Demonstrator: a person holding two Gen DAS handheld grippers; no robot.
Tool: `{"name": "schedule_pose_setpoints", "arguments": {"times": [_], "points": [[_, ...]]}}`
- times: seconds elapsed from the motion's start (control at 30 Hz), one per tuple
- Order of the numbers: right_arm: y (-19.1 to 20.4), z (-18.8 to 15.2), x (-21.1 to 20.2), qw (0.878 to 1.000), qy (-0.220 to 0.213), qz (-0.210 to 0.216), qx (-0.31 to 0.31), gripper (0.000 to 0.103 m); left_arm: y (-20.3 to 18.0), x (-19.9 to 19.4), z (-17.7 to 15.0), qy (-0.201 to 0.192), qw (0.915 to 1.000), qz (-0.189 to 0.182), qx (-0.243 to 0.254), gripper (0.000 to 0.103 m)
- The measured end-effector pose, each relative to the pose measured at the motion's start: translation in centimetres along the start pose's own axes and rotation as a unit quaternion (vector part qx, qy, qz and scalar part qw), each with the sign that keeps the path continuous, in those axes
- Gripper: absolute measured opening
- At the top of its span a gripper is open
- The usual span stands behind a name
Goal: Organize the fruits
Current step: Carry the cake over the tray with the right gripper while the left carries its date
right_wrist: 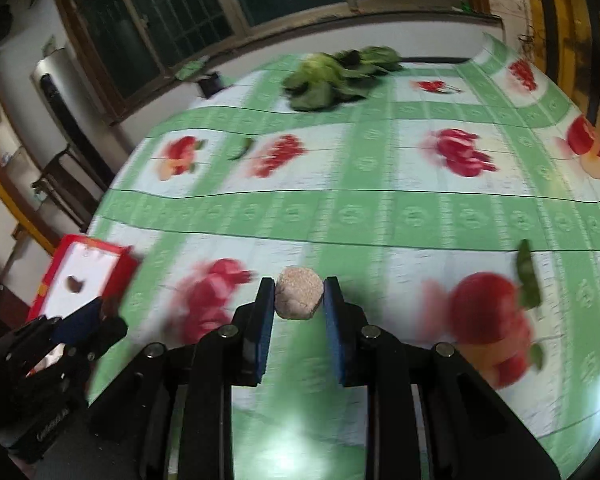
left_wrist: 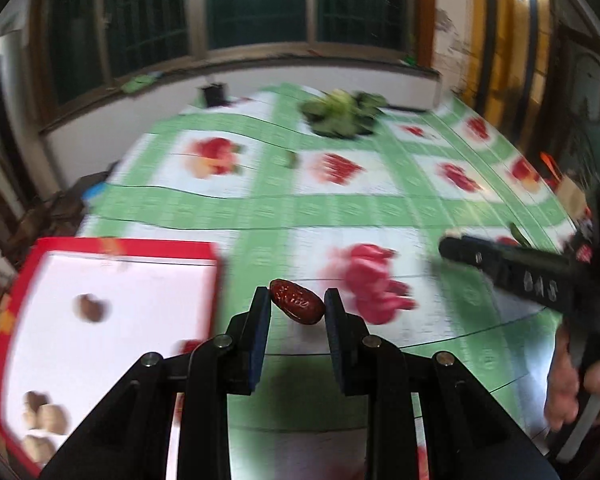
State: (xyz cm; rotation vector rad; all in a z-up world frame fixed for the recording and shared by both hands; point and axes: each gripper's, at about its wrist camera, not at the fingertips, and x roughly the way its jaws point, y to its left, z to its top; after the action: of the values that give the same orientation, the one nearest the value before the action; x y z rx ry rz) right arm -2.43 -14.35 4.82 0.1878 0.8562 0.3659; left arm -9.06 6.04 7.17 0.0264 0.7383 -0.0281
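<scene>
My left gripper (left_wrist: 297,304) is shut on a dark red date (left_wrist: 297,306), held crosswise between its fingertips above the tablecloth, just right of a red-rimmed white tray (left_wrist: 116,250). The tray holds a brown fruit (left_wrist: 92,308) and several pale brown round fruits (left_wrist: 44,418) at its near left corner. My right gripper (right_wrist: 299,298) is shut on a pale tan round fruit (right_wrist: 299,298), held above the table. The right gripper also shows at the right of the left wrist view (left_wrist: 512,268). The tray shows at the far left of the right wrist view (right_wrist: 94,258).
A green and white tablecloth (right_wrist: 380,216) with printed fruit pictures covers the table. Leafy greens (right_wrist: 332,78) lie at the far side. A small green pepper (right_wrist: 242,148) and a green leaf (right_wrist: 526,274) lie loose. A small black box (right_wrist: 211,83) stands near the far edge.
</scene>
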Motion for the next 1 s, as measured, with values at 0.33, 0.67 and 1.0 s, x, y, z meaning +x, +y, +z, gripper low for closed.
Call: {"name": "schedule_pose_setpoints", "arguments": {"times": [0.33,0.67,1.0], "points": [[12.9,-2.8,0.6,0.993,-0.023,0.104,-0.056,0.027,7.8,-4.0,-1.6,-0.042,0.9957,0.067,-0.047,0.026],[21.7,-6.2,1.5,0.985,-0.019,0.141,-0.102,0.027,13.9,-5.4,-3.8,-0.045,0.9890,0.103,-0.096,0.026],[24.7,-8.2,1.8,0.983,-0.004,0.139,-0.122,0.027,17.3,-5.7,-4.8,-0.047,0.9840,0.120,-0.123,0.026]]}}
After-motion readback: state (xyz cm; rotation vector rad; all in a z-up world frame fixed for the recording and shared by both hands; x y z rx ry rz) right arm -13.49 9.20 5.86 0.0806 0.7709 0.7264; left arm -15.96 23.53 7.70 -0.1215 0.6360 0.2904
